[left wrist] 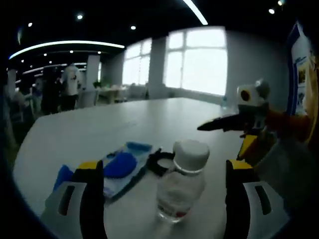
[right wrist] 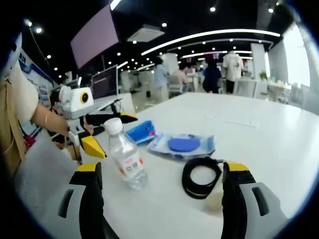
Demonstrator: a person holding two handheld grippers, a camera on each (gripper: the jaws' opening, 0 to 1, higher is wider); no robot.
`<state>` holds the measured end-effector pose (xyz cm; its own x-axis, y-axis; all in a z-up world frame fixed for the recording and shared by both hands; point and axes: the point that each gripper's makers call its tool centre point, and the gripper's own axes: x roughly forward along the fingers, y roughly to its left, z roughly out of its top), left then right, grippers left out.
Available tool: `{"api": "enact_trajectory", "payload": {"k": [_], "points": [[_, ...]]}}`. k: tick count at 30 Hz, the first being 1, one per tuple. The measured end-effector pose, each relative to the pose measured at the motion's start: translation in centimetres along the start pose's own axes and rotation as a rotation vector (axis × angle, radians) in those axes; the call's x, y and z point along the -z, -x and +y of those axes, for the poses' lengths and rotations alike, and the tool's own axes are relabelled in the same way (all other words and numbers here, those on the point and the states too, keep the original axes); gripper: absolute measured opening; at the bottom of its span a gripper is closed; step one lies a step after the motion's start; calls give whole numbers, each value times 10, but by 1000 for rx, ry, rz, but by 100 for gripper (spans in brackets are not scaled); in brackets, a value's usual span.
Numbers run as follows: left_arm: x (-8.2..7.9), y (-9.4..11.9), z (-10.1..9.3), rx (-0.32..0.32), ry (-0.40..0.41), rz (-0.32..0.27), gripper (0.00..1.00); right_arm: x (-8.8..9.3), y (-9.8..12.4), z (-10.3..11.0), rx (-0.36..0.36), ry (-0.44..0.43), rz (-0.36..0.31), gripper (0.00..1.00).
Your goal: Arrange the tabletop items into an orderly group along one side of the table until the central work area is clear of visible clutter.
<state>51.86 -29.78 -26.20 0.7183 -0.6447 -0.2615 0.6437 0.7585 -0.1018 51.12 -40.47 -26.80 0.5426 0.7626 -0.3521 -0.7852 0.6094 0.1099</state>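
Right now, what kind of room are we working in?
Probably an open-plan office: a large white table, monitors on a desk behind, people standing under strip ceiling lights, and big windows.

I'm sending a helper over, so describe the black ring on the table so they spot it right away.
On the white table, look beside the clear bottle with the white cap. The black ring lies flat just in front of the blue packet. It is the one dark, hollow loop there; its neighbours are blue or clear.

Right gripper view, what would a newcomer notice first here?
A clear water bottle with a white cap stands on the white table, between the open jaws. Right of it lies a black coiled cable, and behind that a packet with a blue disc.
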Motion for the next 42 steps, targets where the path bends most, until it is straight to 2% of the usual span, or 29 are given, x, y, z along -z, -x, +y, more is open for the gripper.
{"api": "enact_trajectory", "payload": {"k": [1, 2, 4, 6, 9, 13, 17, 21, 23, 27, 29, 31, 33, 36, 39, 42], "points": [[1, 1, 3, -36, 14, -1, 100, 0, 0, 0, 0, 2, 1, 99], [1, 0, -3, -23, 9, 2, 100, 0, 0, 0, 0, 4, 2, 99], [2, 1, -6, -42, 9, 1, 100, 1, 0, 0, -2, 5, 3, 99], [1, -1, -12, -45, -27, -9, 100, 1, 0, 1, -3, 8, 3, 99], [7, -4, -17, -53, -49, 1, 99, 2, 0, 2, -5, 10, 8, 99], [16, -4, -15, -78, -35, 21, 99, 1, 0, 3, -6, 10, 3, 99], [18, -3, -16, -100, -7, 16, 99, 1, 0, 3, -7, 11, 3, 99], [20, -5, -22, -106, -41, 7, 93, -1, 0, 8, -27, 7, -6, 99], [24, -8, -24, -98, -10, 19, 92, -1, 1, 8, -29, 8, -6, 99], [32, -12, -23, -104, -45, 31, 85, -1, 1, 7, -22, 6, -7, 99], [35, -12, -21, -110, -34, 36, 84, -1, 2, 7, -20, 4, -10, 99], [36, -12, -21, -111, -34, 36, 78, -2, 2, 6, -16, 4, -12, 99], [38, -12, -25, -93, -70, 44, 72, -2, 2, 5, -15, 4, -12, 99], [41, -14, -26, -93, -32, 50, 70, -2, 3, 4, -13, 4, -11, 99], [42, -15, -24, -96, -53, 55, 62, -2, 3, 4, -11, 5, -11, 99], [38, -15, -24, -97, -48, 34, 54, -1, 4, 3, -5, 6, -8, 99]]}}
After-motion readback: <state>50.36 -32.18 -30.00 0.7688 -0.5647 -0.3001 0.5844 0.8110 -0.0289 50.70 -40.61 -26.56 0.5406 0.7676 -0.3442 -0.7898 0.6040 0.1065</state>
